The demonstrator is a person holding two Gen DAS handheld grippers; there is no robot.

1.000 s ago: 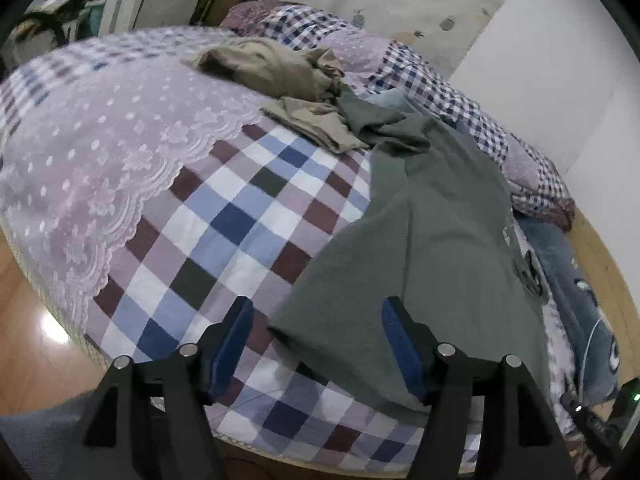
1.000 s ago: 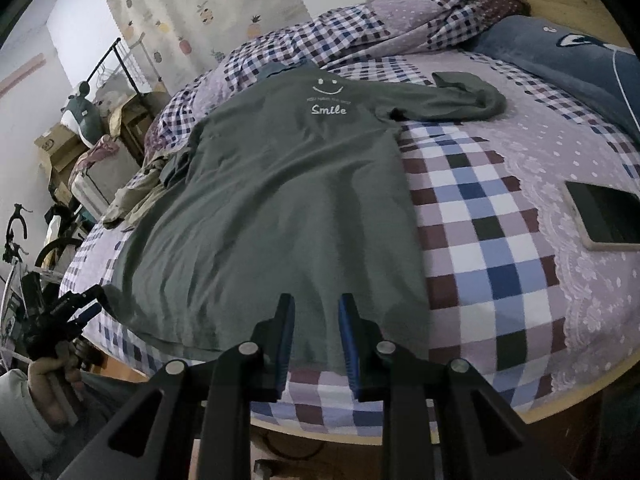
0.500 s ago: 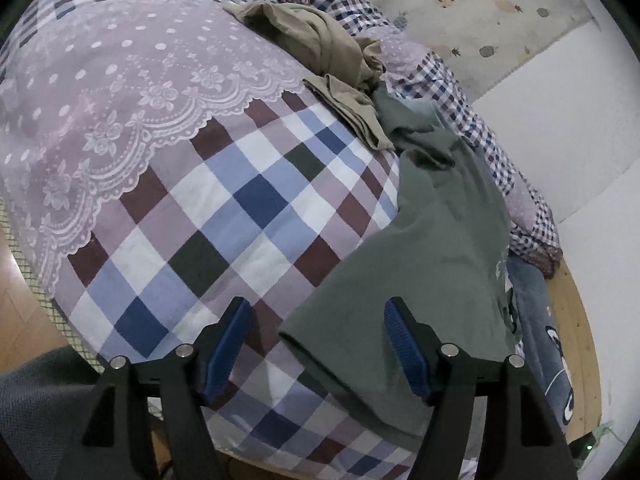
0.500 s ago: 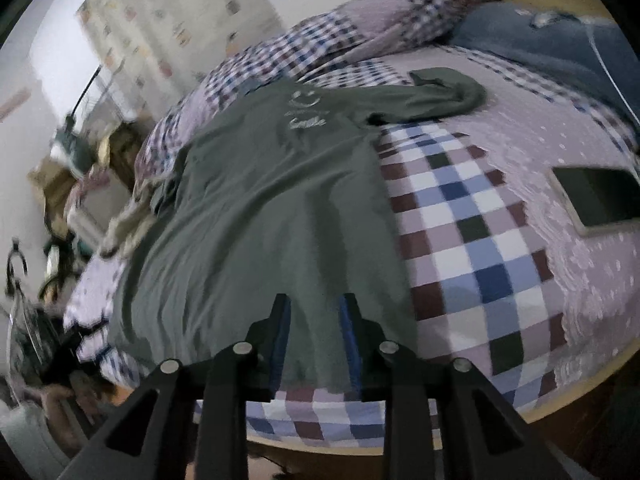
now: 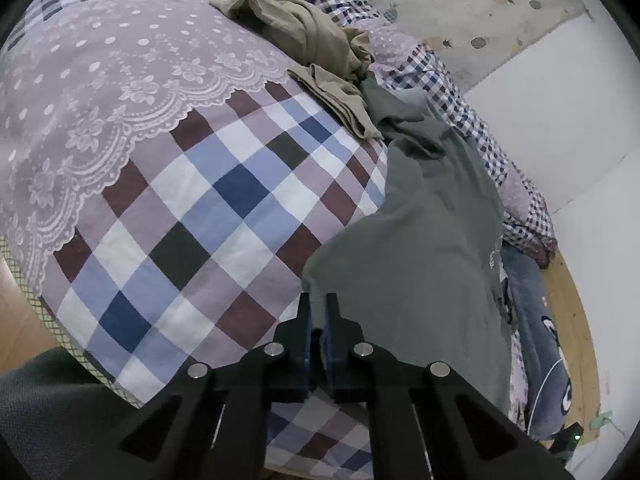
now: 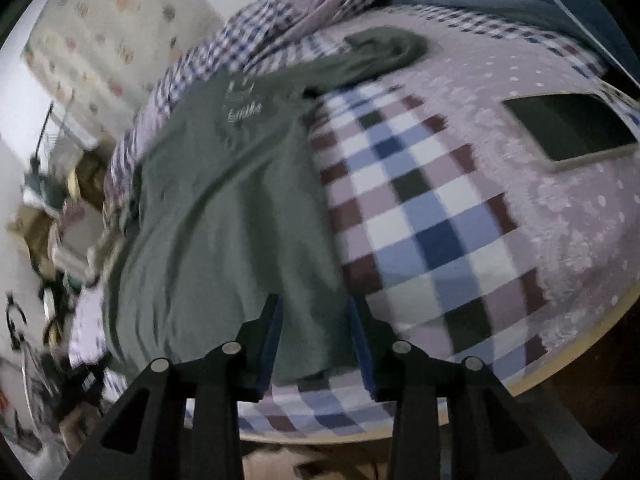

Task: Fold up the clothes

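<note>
- Grey-green cotton, the shirt (image 5: 420, 264) lies spread face up on the checked bed (image 5: 224, 200), hem at the near edge, collar towards the pillows.
- Left tongs (image 5: 318, 320) are clenched on the hem corner; a thin pinch of cloth sits between the pads, so a hard pull could slip it free.
- Right tongs (image 6: 316, 332) hang over the other hem corner, jaws opening, the cloth between them but not gripped. Lifting now, I judge, would raise one corner only and skew the fold.
- Right view is blurred; closing while the hand swings could catch the bedsheet with the hem.
- Tan clothes (image 5: 316, 52) touch the shirt's far sleeve and may drag along.
- Dark tablet (image 6: 568, 128) lies well clear on the lace.
- Count: one shirt, one tan heap, one tablet, two tongs, one blue pillow (image 5: 540, 320).
</note>
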